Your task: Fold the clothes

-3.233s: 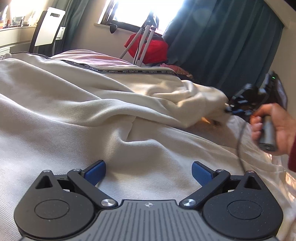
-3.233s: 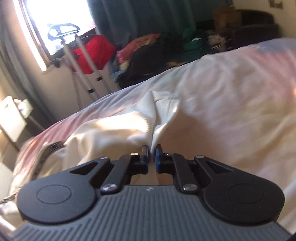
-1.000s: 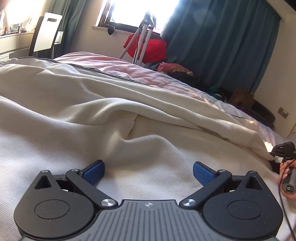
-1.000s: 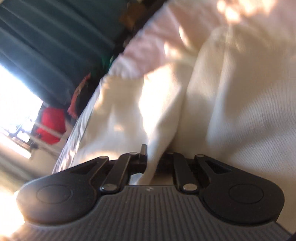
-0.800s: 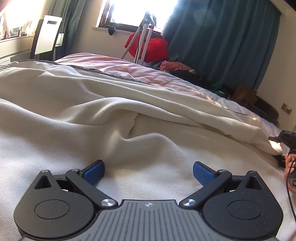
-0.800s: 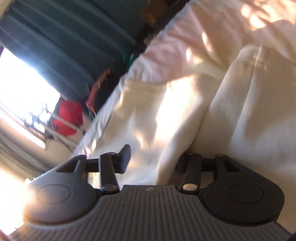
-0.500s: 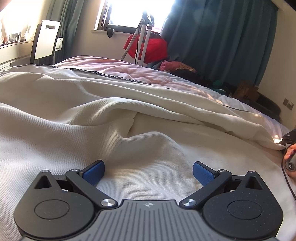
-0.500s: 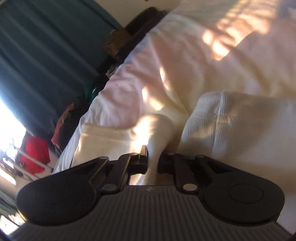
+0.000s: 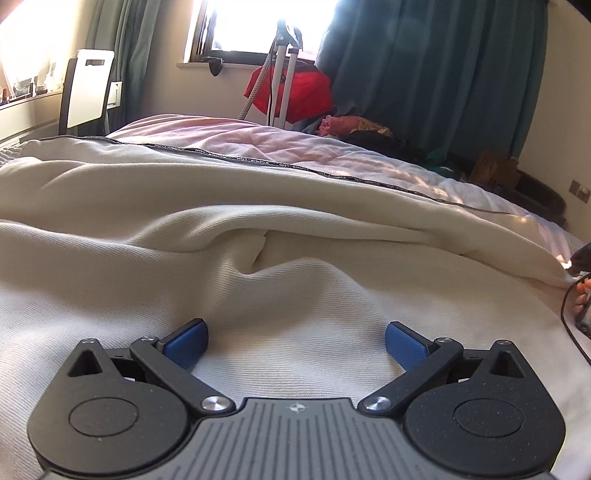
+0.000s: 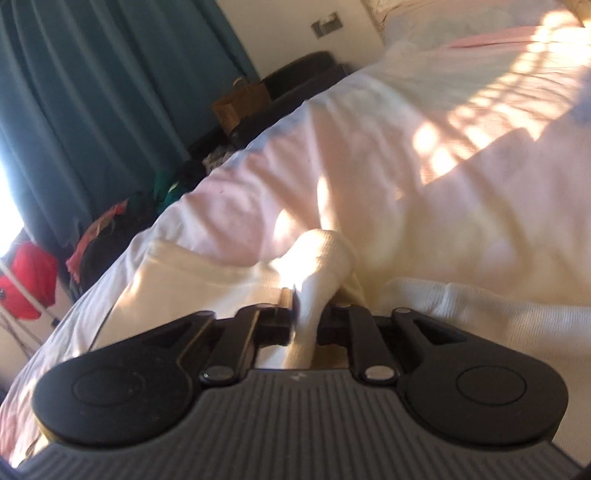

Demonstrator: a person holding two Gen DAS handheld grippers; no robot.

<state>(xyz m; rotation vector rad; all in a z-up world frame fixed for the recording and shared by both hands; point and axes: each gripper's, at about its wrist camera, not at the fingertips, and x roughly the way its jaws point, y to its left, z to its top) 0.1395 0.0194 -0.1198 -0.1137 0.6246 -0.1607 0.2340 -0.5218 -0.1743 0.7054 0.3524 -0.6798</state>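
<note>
Window (image 9: 255,26) blown out, backlit glare; sun patches and shadows on bedsheet (image 10: 461,122); right view motion-blurred; fisheye bends edges

Garment (image 9: 280,266): cream ribbed knit, spread rumpled on bed w/ long folds.
Hem: dark printed tape.
Corner (image 10: 321,258): bunched, lifted.

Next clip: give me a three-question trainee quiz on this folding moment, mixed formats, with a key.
1. True or false: the left claw is shut on the cream garment.
2. Which claw pinches a bunch of cream fabric? A) left B) right C) neither
3. Fill in: the garment lies on a ____ with pale pink bedding.

Key: 1 false, it is open over the cloth. 2 B, the right claw. 3 bed.
</note>
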